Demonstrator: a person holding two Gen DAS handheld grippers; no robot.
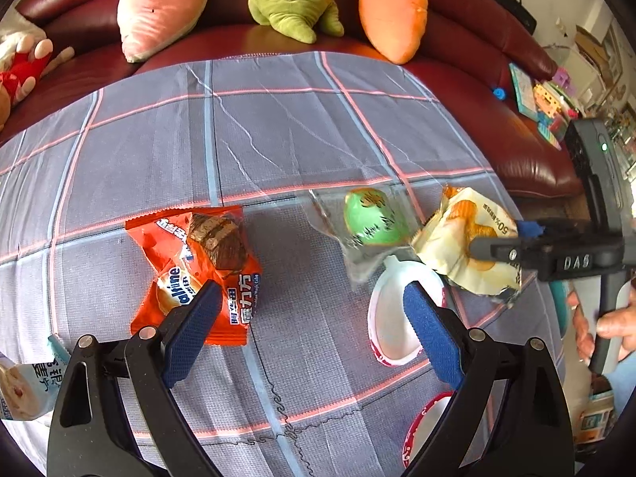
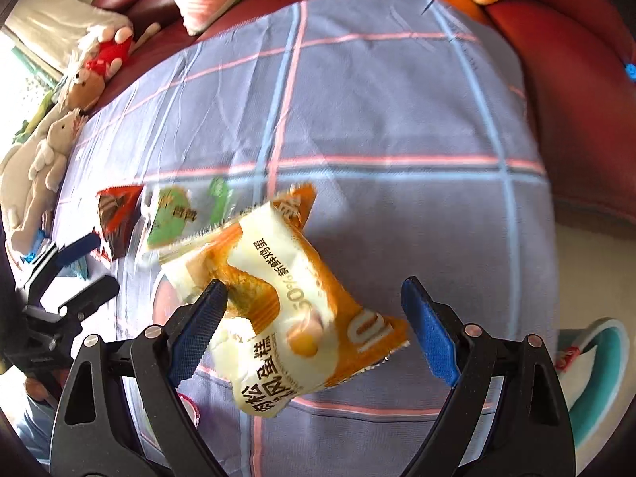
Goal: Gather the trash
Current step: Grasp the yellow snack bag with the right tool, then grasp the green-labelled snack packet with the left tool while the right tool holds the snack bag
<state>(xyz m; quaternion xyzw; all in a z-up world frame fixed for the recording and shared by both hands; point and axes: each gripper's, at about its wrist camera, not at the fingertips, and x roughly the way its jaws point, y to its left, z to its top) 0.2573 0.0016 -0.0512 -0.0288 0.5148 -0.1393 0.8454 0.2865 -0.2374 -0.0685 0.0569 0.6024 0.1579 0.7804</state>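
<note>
Scanning left to right from the white lid [image 1: 393,314] as landmark: well left of it lay the orange cake wrapper [image 1: 198,266], flat on the checked cloth [image 1: 278,131]. My left gripper [image 1: 310,310] hovered between that wrapper and the lid, jaws wide, nothing between them. Just behind the lid lay the clear wrapper with green print [image 1: 371,224]. Right of the lid sat the yellow cake packet [image 2: 286,310], puffed and crinkled, one corner lifted off the cloth. My right gripper [image 2: 314,318] straddled this packet, jaws wide; the left pad [image 2: 198,326] appeared to touch its edge, the other stood clear, so no grip yet.

Judgement: packet is light, soft film, slippery, likely to crumple and slide. Best hold looked to be across the puffed middle, not the thin crimped edge.
</note>
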